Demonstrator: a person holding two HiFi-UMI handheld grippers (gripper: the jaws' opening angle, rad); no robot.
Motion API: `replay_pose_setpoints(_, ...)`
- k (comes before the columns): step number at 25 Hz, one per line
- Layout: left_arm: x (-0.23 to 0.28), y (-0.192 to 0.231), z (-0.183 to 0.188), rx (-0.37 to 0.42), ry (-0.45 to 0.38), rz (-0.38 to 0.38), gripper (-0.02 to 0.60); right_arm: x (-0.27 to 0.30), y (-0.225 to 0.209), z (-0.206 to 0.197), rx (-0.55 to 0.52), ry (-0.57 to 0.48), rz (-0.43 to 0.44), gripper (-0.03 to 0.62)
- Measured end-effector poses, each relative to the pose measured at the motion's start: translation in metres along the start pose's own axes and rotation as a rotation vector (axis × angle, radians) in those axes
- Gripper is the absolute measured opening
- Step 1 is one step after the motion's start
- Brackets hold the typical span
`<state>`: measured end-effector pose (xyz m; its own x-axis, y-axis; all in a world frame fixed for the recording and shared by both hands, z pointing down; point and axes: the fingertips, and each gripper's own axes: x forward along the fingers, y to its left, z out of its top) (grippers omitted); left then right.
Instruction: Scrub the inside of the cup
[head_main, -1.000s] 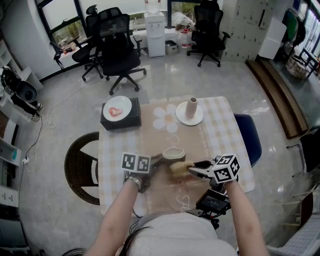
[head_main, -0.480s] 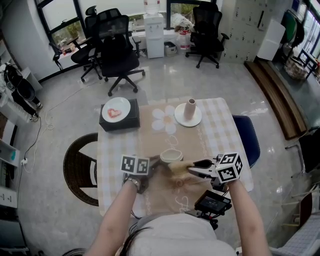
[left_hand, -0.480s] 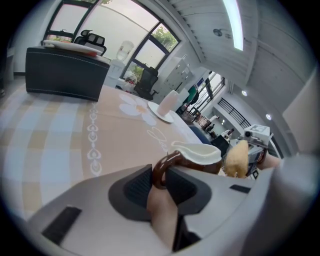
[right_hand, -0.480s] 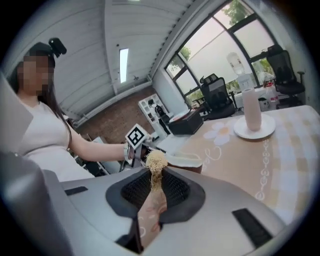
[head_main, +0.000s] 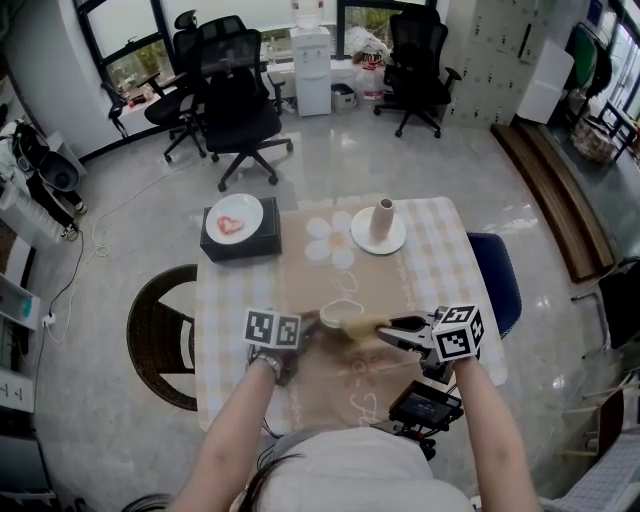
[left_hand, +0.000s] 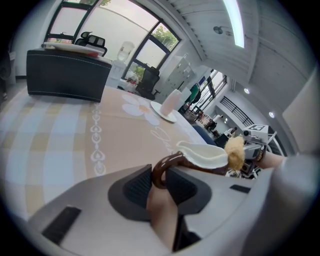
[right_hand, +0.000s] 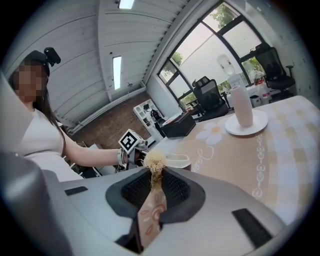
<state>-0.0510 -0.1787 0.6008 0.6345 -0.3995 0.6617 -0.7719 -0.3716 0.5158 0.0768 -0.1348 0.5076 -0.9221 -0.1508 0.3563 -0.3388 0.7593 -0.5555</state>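
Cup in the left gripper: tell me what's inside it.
The cup shows a white inner wall, with the straw-coloured scrubber at its far rim. The near rim hides its bottom and how deep the scrubber reaches.

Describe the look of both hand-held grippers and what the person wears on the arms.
The left hand-held gripper and right hand-held gripper have pale grey shells with dark ribbed jaw pads. Each carries a white cube with black square markers. A white short-sleeved top leaves the arms bare; a band circles the left wrist.
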Motion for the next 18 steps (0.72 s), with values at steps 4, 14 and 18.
replay_pose_setpoints(4, 0.001, 0.003, 0.001, 0.006, 0.001, 0.009, 0.081, 0.003, 0.001, -0.005, 0.014, 0.006, 0.022, 0.06)
replay_pose_setpoints(14, 0.003, 0.008, 0.003, -0.014, -0.001, 0.032, 0.082, 0.014, 0.011, -0.026, -0.019, 0.097, 0.058, 0.06)
replay_pose_setpoints(18, 0.006, 0.011, 0.004, -0.017, 0.0, 0.042, 0.083, 0.022, 0.008, -0.043, -0.056, 0.173, 0.035, 0.06)
